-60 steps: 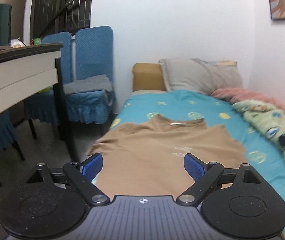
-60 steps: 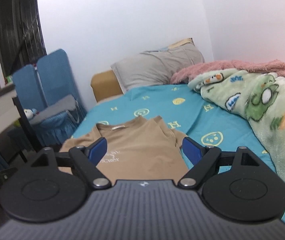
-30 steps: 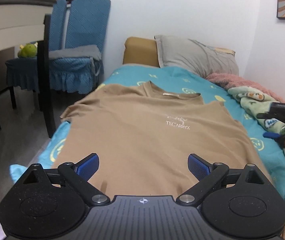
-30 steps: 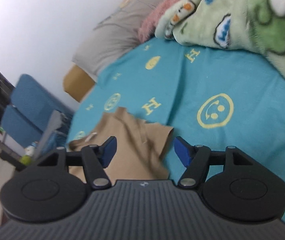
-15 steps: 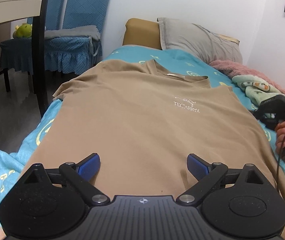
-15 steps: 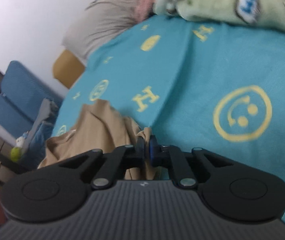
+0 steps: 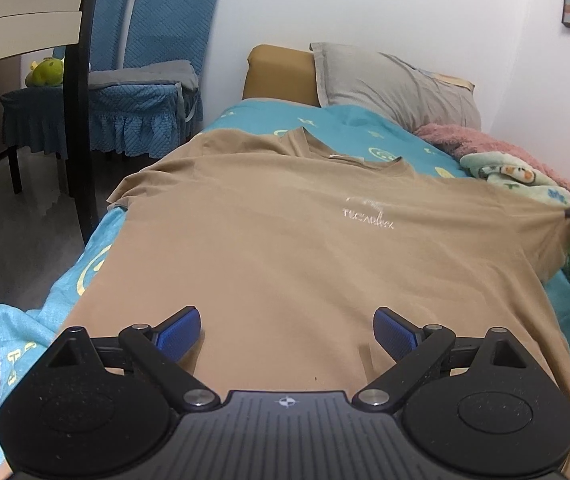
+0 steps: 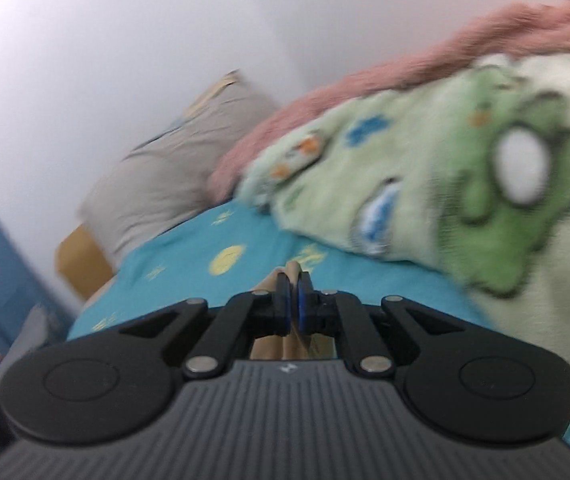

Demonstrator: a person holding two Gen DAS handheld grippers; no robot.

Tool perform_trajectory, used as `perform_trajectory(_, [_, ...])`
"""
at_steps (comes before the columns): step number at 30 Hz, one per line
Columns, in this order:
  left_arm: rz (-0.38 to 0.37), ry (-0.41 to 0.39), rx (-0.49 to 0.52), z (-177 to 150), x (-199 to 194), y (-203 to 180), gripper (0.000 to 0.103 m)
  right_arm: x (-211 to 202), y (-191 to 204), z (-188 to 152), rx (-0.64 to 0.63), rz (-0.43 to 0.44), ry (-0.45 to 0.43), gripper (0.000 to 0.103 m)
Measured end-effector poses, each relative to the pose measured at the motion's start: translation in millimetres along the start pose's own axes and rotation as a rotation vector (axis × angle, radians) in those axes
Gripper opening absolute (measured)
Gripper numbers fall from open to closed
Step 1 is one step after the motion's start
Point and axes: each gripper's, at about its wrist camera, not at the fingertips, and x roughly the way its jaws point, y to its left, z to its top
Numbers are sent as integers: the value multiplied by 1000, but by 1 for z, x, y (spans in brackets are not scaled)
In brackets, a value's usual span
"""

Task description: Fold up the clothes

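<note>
my right claw (image 8: 294, 300) pinches the tan cotton t-shirt (image 7: 305, 248), blurred.
my left claw (image 7: 287, 330) spread over its hem; the white chest print is only partly legible.

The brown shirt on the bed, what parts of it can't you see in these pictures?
- Brown shirt hem: left wrist view, hidden behind the open left gripper.
- Right sleeve: cut off near the frame's right edge.
- Chest lettering: too small to read.
- Right wrist view: blurred; the right gripper covers nearly all the shirt, only a pinched fold shows.
</note>
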Motion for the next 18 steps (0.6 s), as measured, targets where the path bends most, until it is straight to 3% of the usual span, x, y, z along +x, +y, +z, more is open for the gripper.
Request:
perform_trajectory(4, [0,-1,7,0,0,1,95,6,-30,-7,132,-39,31,11])
perform_trajectory(5, [1,-2,7,0,-1,1,95,8,-33,-7,146,-46,43,18])
perform_trajectory(7, [0,-4,7,0,-1,2,95,2,-33,-7,152,-40,40,55])
perform_trajectory(8, [1,-5,6,0,-2,3,95,-2,-32,-6,151,-32,34,84])
perform_trajectory(9, [0,-5,6,0,-2,3,95,-7,-29,-6,145,-27,23,90])
perform_trajectory(12, [-3,-3,2,1,-3,3,95,-24,-18,-8,138,-3,39,89])
perform_trajectory(15, [-8,0,-8,1,-6,3,95,-32,-22,-25,232,55,187,88])
perform_trajectory(18, [-14,2,-22,2,-10,3,95,-30,-33,-56,325,8,379,90])
